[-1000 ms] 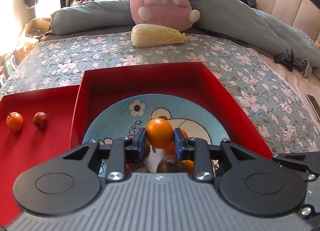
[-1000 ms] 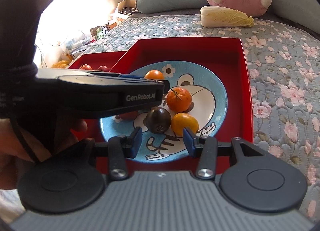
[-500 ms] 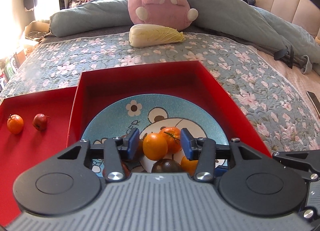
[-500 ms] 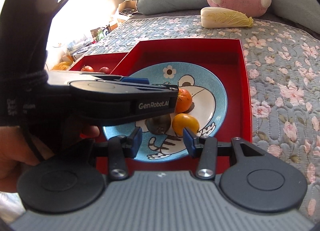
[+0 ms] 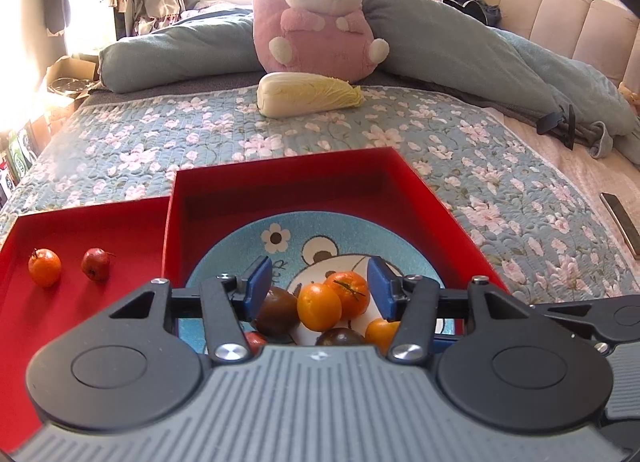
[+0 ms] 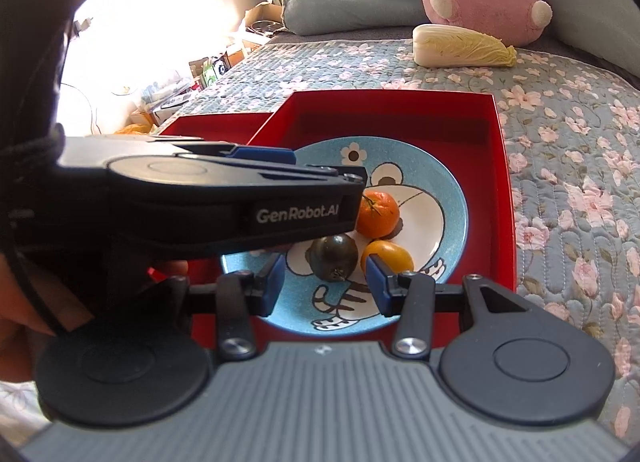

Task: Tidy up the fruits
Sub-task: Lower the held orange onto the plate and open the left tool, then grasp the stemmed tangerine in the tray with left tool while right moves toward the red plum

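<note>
A blue cartoon plate (image 5: 236, 258) sits in a red tray (image 5: 288, 178) on the bed. On it lie several fruits: an orange one (image 5: 319, 307) just below my open left gripper (image 5: 320, 288), a tangerine (image 5: 349, 291), dark fruits (image 5: 278, 312), a yellow-orange one (image 5: 380, 335). A second red tray (image 5: 80, 222) at left holds a small orange fruit (image 5: 44, 267) and a small red fruit (image 5: 95, 263). My right gripper (image 6: 326, 282) is open and empty above the plate's (image 6: 452, 198) near edge, by a dark fruit (image 6: 334, 257). The left gripper body hides the plate's left part there.
A napa cabbage (image 5: 308, 94) and a pink plush rabbit (image 5: 320, 18) lie beyond the trays on the floral quilt (image 5: 500, 190). A blue-grey duvet (image 5: 500, 62) runs along the back. A phone (image 5: 622, 222) lies at right.
My left gripper has opened and let go of the orange fruit, which now rests on the plate among the others. The gripper has drawn back and its jaws stand wider. The right gripper stays still.
</note>
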A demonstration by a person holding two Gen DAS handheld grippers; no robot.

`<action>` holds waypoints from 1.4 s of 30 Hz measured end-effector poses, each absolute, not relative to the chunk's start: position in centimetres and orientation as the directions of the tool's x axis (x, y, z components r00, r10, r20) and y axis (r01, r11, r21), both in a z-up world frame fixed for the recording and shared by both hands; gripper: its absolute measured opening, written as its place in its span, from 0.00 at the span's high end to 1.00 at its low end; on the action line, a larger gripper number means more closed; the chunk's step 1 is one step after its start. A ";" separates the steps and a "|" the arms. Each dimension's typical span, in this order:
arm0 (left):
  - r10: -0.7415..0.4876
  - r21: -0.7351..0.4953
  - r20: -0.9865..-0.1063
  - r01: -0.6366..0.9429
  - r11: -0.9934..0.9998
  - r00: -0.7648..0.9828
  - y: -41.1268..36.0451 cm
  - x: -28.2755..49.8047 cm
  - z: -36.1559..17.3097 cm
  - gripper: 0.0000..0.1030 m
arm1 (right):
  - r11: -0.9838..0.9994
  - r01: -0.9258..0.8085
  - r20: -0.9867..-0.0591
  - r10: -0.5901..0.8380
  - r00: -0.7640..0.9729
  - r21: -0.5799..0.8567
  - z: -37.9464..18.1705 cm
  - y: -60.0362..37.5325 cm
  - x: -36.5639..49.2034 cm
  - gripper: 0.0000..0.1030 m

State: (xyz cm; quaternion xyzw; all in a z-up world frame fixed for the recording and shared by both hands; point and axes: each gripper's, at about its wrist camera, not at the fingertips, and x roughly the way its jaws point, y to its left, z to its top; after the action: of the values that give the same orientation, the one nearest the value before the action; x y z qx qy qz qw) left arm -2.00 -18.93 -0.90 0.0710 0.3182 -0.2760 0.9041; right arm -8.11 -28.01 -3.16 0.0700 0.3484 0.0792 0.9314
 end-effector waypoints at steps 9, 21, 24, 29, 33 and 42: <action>-0.415 -0.035 -0.604 0.498 0.866 0.680 -15.8 -0.6 -0.4 0.43 | 0.978 -0.104 -0.646 0.197 0.738 0.181 -3.2 -27.3 -7.8 0.53; -0.315 -0.001 -0.614 0.399 0.917 0.724 -9.8 2.5 -1.2 0.43 | 0.978 -0.113 -0.645 0.202 0.737 0.177 -3.1 -26.5 -7.1 0.53; -0.288 0.008 -0.617 0.372 0.928 0.733 -8.4 3.4 -1.5 0.43 | 0.978 -0.115 -0.646 0.202 0.736 0.176 -3.0 -26.2 -6.8 0.53; -0.254 -0.011 -0.629 0.318 0.948 0.735 -6.5 4.6 -2.2 0.43 | 0.977 -0.128 -0.646 0.210 0.734 0.172 -2.9 -25.4 -6.5 0.53; -0.245 -0.030 -0.635 0.294 0.955 0.733 -5.8 5.6 -2.6 0.43 | 0.974 -0.154 -0.637 0.223 0.738 0.163 -2.5 -24.6 -5.9 0.53; -0.202 -0.054 -0.667 0.224 0.973 0.717 -4.1 8.5 -4.1 0.43 | 0.969 -0.202 -0.621 0.247 0.744 0.143 -1.6 -22.6 -3.3 0.53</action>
State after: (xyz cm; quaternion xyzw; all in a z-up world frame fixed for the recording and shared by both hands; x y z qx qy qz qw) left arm 8.53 -4.12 -4.08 0.0153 0.3583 -0.1151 0.9264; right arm -3.31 -22.59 -1.59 0.0335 0.3370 0.1203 0.9332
